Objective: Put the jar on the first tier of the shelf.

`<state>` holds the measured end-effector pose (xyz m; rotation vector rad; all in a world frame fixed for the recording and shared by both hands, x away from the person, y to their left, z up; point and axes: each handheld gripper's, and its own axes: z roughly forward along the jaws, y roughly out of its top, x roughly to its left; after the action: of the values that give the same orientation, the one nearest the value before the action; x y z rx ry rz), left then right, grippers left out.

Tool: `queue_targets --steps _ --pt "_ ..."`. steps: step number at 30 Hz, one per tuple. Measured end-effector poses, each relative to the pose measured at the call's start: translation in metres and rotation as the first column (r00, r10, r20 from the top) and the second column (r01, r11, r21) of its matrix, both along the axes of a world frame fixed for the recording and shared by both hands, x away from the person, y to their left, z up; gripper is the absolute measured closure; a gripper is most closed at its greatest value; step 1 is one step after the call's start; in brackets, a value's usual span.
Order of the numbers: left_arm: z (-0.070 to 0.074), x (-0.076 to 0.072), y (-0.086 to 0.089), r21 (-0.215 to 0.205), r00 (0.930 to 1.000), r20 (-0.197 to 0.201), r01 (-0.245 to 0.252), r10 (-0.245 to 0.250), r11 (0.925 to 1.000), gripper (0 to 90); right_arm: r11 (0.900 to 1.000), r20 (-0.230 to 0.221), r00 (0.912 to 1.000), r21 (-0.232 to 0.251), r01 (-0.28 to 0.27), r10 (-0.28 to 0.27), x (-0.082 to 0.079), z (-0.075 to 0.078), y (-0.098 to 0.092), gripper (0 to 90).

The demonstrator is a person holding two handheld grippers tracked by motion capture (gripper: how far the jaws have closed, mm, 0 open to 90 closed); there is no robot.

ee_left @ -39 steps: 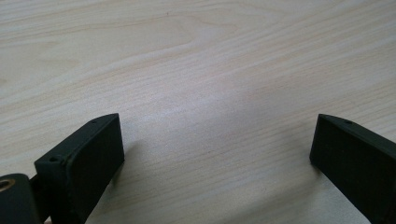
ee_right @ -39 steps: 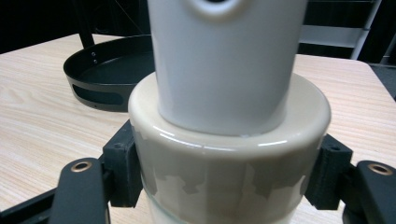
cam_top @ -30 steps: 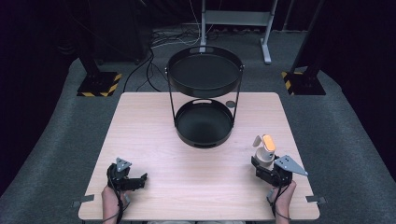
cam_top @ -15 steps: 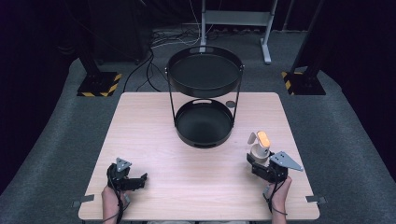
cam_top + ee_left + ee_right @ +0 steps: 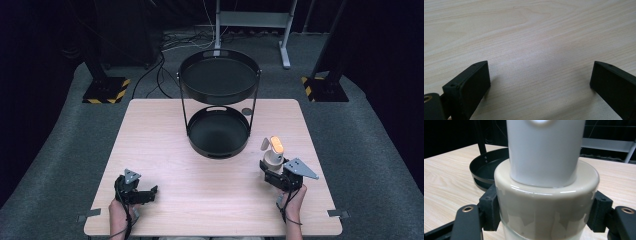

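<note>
Cream-coloured cup with a white piece standing in it and an orange-lit top, clamped at its sides between the two black jaws of the right tool, near the right edge of the pale wooden bench. Seen close in the right gripper view, cup pressed from both sides by the jaw pads, upright, black tray behind it. Just beyond, toward the bench's middle, a two-tier black round rack, lower tray on the wood, upper tray raised on thin posts. At the near left corner, left tool held low over bare wood, jaws spread wide apart and gripping nothing. Grey carpet and dark stands around the bench.
</note>
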<state>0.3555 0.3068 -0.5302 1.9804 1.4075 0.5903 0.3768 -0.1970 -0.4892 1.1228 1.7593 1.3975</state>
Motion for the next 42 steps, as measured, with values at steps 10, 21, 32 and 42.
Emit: queue_targets --steps 10,21,32,42 --pt "0.000 0.000 0.000 0.000 1.0000 0.000 0.000 0.000 1.0000 2.3 1.000 0.001 0.9999 -0.012 -0.017 0.017 0.006 0.004 0.008 28.3" --pt "0.000 0.000 0.000 0.001 1.0000 0.002 0.001 -0.001 1.0000 2.5 0.999 -0.009 0.9989 -0.014 -0.045 0.045 0.015 0.004 0.020 28.4" --pt "0.000 0.000 0.000 -0.001 1.0000 0.001 0.001 -0.001 1.0000 2.6 0.998 -0.005 0.9982 -0.015 -0.060 0.060 0.024 0.007 0.028 28.4" --pt "0.000 0.000 0.000 0.000 1.0000 0.001 0.001 -0.001 1.0000 2.6 0.998 0.009 0.9983 0.015 -0.057 0.057 0.032 0.012 0.034 28.3"
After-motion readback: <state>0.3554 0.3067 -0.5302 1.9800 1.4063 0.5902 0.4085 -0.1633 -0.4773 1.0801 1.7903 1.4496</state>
